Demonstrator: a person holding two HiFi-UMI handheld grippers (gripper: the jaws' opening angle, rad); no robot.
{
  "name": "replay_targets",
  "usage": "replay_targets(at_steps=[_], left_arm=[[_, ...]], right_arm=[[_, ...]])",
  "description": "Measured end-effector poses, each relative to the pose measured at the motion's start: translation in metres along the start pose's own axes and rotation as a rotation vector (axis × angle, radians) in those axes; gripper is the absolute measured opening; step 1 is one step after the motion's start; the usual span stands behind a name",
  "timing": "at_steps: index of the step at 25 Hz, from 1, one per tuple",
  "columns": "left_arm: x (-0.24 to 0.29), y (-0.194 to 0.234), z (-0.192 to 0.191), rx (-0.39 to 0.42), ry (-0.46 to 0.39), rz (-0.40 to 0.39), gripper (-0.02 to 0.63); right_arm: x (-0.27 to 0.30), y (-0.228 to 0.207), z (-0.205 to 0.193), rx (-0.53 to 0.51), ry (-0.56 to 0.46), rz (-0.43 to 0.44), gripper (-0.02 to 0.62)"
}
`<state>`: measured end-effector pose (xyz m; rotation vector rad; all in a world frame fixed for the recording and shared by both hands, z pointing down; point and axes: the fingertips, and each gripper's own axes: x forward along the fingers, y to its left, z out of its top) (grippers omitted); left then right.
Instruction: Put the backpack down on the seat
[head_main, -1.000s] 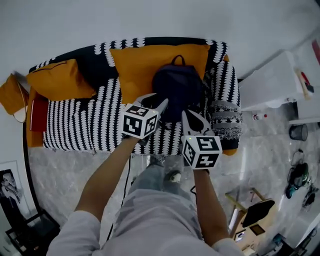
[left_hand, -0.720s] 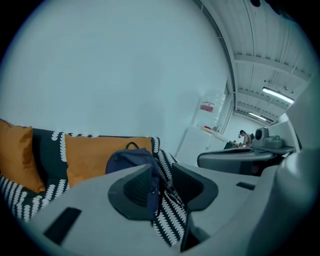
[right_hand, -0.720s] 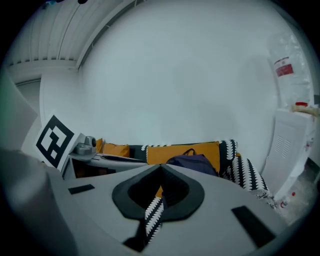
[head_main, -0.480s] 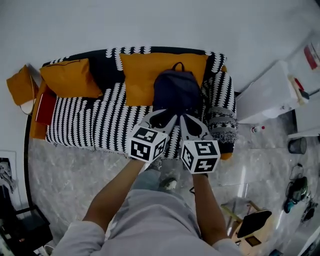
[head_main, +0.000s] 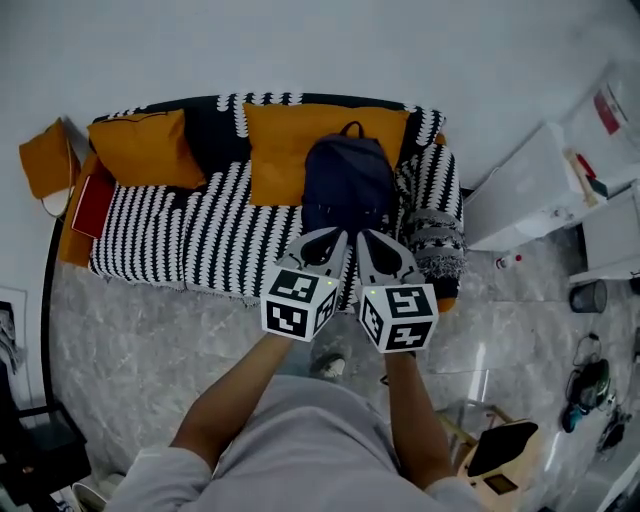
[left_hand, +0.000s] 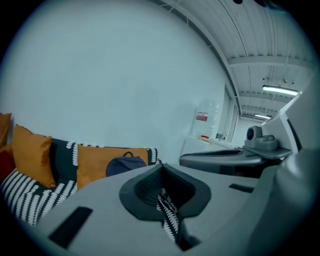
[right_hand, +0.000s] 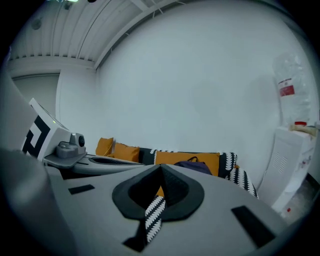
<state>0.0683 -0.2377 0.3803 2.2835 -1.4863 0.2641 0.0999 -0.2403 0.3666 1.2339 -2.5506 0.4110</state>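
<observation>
The dark navy backpack (head_main: 345, 185) stands upright on the seat of the black-and-white striped sofa (head_main: 180, 240), leaning against an orange back cushion (head_main: 280, 150). Nothing holds it. Both grippers hover side by side over the sofa's front edge, just short of the backpack. My left gripper (head_main: 335, 238) is shut with nothing between its jaws, and my right gripper (head_main: 365, 240) looks shut and empty too. In the left gripper view the backpack (left_hand: 125, 164) shows beyond the closed tips (left_hand: 162, 167). In the right gripper view the backpack (right_hand: 192, 165) lies past the closed tips (right_hand: 161, 167).
A second orange cushion (head_main: 140, 148) sits at the sofa's left, with a red item (head_main: 92, 205) and an orange bag (head_main: 45, 160) at that end. A white cabinet (head_main: 520, 190) stands right of the sofa. A wooden stool (head_main: 505, 455) is behind on the marble floor.
Both grippers have drawn back from the backpack toward the sofa's front edge. The left jaws have gone from open to shut. The backpack stays on the seat.
</observation>
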Motion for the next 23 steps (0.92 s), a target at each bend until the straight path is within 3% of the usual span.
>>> replay_targets(at_steps=[23], left_arm=[[-0.022,-0.024,-0.009,-0.022,-0.012,0.019,0.005]], right_arm=[[-0.031,0.013,-0.009,-0.008,-0.014,0.013,0.002]])
